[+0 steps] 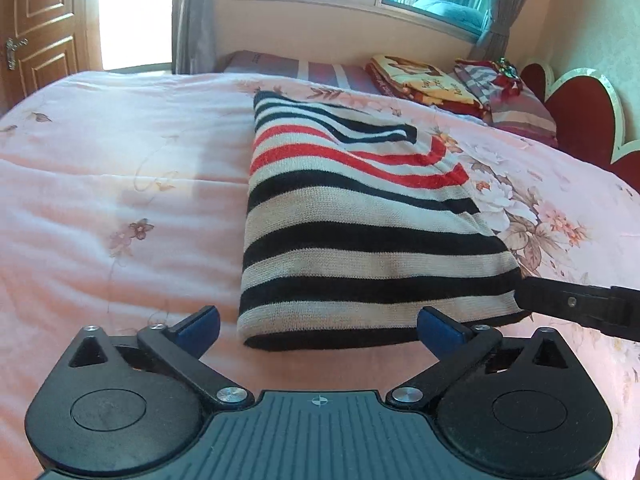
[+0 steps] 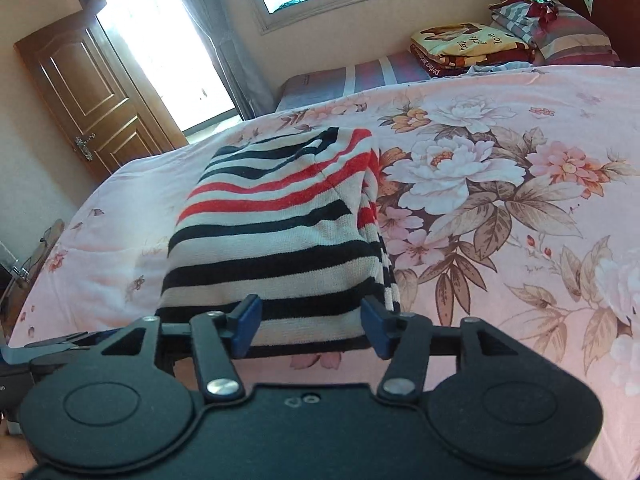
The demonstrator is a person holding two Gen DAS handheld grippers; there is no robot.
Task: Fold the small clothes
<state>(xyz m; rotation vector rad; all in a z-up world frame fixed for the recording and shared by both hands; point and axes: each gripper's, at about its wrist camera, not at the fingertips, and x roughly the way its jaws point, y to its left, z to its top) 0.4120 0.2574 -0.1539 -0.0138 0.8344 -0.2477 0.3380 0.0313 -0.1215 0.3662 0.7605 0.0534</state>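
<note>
on the left of the bed, the pink floral quilt (image 1: 120,184) lies bare and lightly rumpled. the left gripper (image 1: 318,326) sits low at the near edge of the striped knit sweater (image 1: 352,216), its blue pads spread wide apart with nothing between them — the near folded hem lies just ahead of the gap. the sweater rests in the middle of the quilt, already doubled into a narrow rectangle, a sleeve laid across its top. to its right, the right gripper (image 2: 312,326) is also spread, its pads straddling the sweater's near right corner without pinching it; in the left wrist view a black finger of it reaches the corner from the side. further right, by the red headboard (image 1: 576,120), a folded blanket (image 2: 472,50) and pillows (image 2: 576,36) are stacked.

the judged risk — if either gripper closes on only the top layer, the fold would peel open, and the loose sleeve could slide off when the near edge is lifted.
</note>
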